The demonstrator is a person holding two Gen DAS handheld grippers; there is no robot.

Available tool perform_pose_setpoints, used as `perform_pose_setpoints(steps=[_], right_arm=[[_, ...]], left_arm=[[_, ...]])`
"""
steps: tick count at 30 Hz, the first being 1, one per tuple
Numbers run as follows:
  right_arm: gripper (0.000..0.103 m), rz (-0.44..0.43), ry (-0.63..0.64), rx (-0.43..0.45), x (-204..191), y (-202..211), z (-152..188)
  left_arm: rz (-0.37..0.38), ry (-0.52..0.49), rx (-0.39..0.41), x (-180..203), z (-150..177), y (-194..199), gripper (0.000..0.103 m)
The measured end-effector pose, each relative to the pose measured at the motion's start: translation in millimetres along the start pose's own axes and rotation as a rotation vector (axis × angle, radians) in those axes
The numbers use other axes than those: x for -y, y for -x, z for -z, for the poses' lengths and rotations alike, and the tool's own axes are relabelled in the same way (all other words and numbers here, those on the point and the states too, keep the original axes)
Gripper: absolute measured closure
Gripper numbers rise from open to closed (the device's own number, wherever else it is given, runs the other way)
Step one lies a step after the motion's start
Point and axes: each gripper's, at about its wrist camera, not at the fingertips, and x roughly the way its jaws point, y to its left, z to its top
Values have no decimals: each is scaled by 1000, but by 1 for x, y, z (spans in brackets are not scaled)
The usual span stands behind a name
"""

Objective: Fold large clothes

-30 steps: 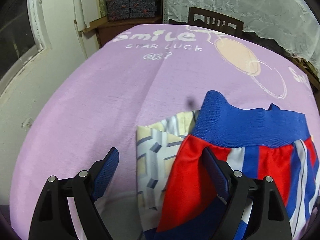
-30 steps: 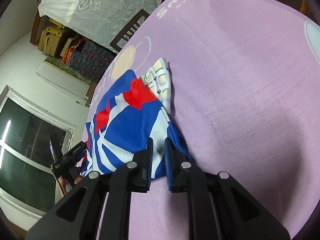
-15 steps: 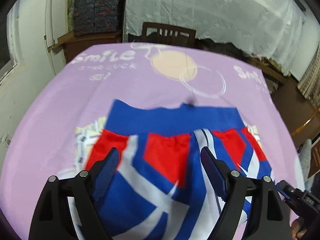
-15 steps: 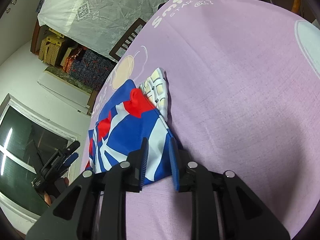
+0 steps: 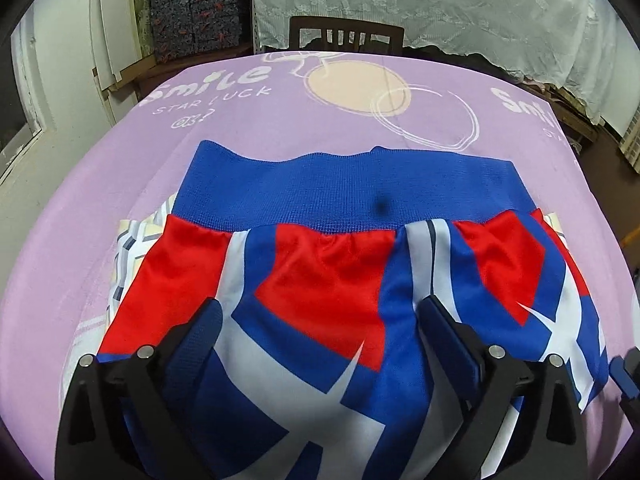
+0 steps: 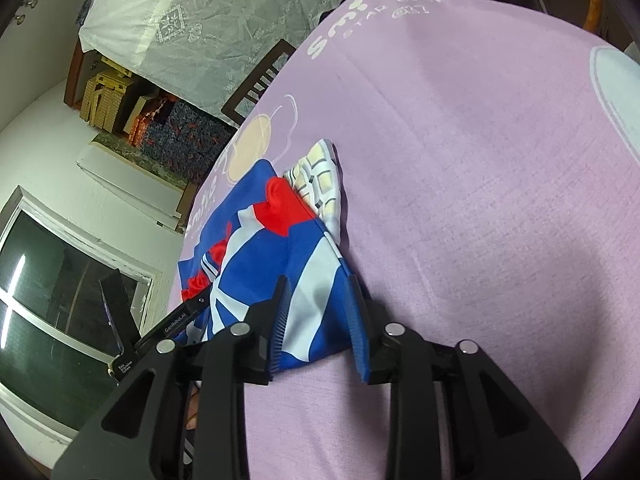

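Observation:
A red, blue and white garment (image 5: 328, 280) with a blue ribbed waistband (image 5: 348, 188) lies folded on the purple tablecloth (image 5: 240, 120). My left gripper (image 5: 320, 316) hovers over its middle, jaws opening wide, nothing pressed between them. In the right wrist view the garment (image 6: 264, 256) lies left of centre. My right gripper (image 6: 318, 320) straddles its near corner, jaws opening, and the fabric sits loose in the gap. The left gripper (image 6: 172, 320) shows at the garment's far side. The right gripper's blue fingertip (image 5: 628, 372) shows at the edge of the left wrist view.
A cream and grey patterned cloth (image 5: 132, 248) (image 6: 320, 176) sticks out from under the garment. A dark wooden chair (image 5: 346, 36) stands at the table's far edge. Behind it hang a lace curtain (image 5: 440, 4) and patterned boxes (image 5: 196, 12). A window (image 6: 60, 300) is on the left wall.
My left gripper has slid from the garment's left edge to over its middle and spread wider. The right gripper's jaws, shut on the garment's corner before, have parted.

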Motion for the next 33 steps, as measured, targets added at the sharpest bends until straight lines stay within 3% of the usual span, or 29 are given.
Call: perform_pose_setpoints(steps=[8,12,15,23,27,31,33], right_arm=[[63,-69,-64,-7,-2,12,33],[62,-46,-69,-24,-7,5,39],[51,-30,-119,-25,-3,0,40],[51,108,-202,87,-1,-17,25],[51,178,-141,127,-13,-37,10],[56,108,-142,57,-17,-42,22],[58,124,-115,75,-21,-43,26]], left_arm=[[45,-24,-32,1,8,19,6],[44,-77,-35,9,27,31,5],[48,-65,-48,7,29,26,3],[52,-55,-48,8,32,23,3],[57,-54,-49,7,30,21,3],[52,-47,-49,8,29,20,3],[51,-47,-47,9,29,20,3]])
